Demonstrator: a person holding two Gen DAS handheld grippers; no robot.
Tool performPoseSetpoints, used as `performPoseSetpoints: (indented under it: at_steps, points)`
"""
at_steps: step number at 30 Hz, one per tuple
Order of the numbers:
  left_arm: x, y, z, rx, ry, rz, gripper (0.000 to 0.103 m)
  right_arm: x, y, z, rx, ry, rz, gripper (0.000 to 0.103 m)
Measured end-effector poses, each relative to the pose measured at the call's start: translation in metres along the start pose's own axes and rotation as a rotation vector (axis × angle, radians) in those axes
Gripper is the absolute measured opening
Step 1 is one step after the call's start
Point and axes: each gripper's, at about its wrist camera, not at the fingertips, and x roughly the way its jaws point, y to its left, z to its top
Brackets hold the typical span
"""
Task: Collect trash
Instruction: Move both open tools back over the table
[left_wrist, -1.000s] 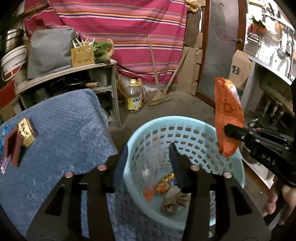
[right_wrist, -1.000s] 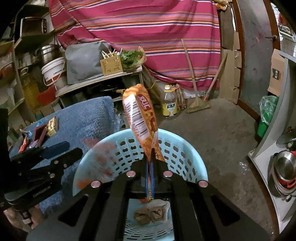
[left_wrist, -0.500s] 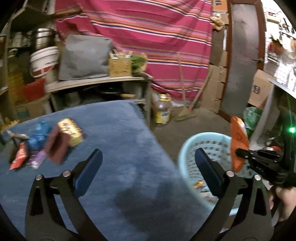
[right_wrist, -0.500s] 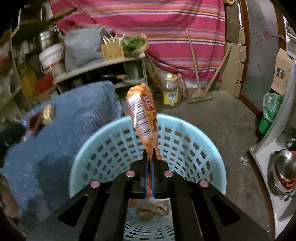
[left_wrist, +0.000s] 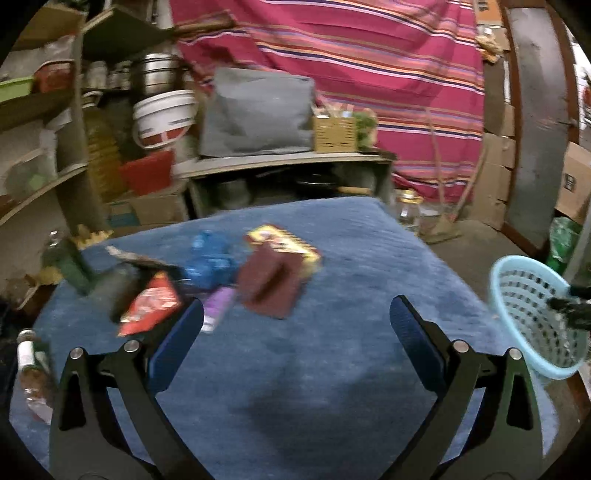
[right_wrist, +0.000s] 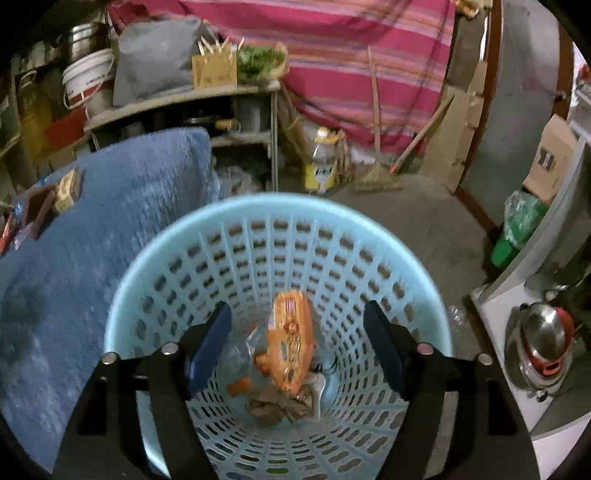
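My right gripper (right_wrist: 297, 339) is open and empty over the light blue basket (right_wrist: 258, 210). An orange snack packet (right_wrist: 291, 350) lies inside it on crumpled brown paper (right_wrist: 277, 406). My left gripper (left_wrist: 295, 328) is open and empty above the blue cloth table (left_wrist: 369, 258). A heap of trash lies ahead of it: a dark red wallet-like piece (left_wrist: 271, 288), a yellow and red box (left_wrist: 284, 243), a blue wrapper (left_wrist: 210, 258), a red packet (left_wrist: 151, 302) and a purple piece (left_wrist: 218, 306). The basket (left_wrist: 524, 306) shows at the far right of the left wrist view.
Shelves with a white bucket (left_wrist: 162, 118), pots and a grey bag (left_wrist: 258, 114) stand behind the table. A small bottle (left_wrist: 31, 365) lies at the table's left edge. An oil bottle (right_wrist: 321, 162) and a broom (right_wrist: 376, 177) stand on the floor by the striped curtain. Metal pots (right_wrist: 543, 339) sit at right.
My right gripper opened and the orange packet dropped into the basket. My left gripper opened wide and swung left from the basket to face the trash heap on the table.
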Motion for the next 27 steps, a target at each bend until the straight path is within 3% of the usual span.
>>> performPoseSetpoints:
  at_steps: [2, 5, 12, 19, 27]
  points:
    - [0.001, 0.020, -0.002, -0.013, -0.009, 0.040, 0.098, -0.017, 0.009, 0.008, 0.000, -0.062, -0.001, 0.086]
    - [0.005, 0.052, -0.006, -0.063, 0.002, 0.064, 0.097, -0.034, 0.030, 0.020, -0.017, -0.136, 0.010, 0.088]
    - [0.016, 0.104, -0.014, -0.135, 0.023, 0.109, 0.098, -0.060, 0.107, 0.039, -0.040, -0.284, 0.123, 0.095]
    - [0.032, 0.137, -0.027, -0.140, 0.062, 0.129, 0.098, -0.047, 0.182, 0.049, -0.067, -0.284, 0.206, 0.095]
    - [0.059, 0.145, -0.030, -0.092, 0.134, 0.121, 0.097, -0.024, 0.240, 0.057, -0.108, -0.249, 0.261, 0.095]
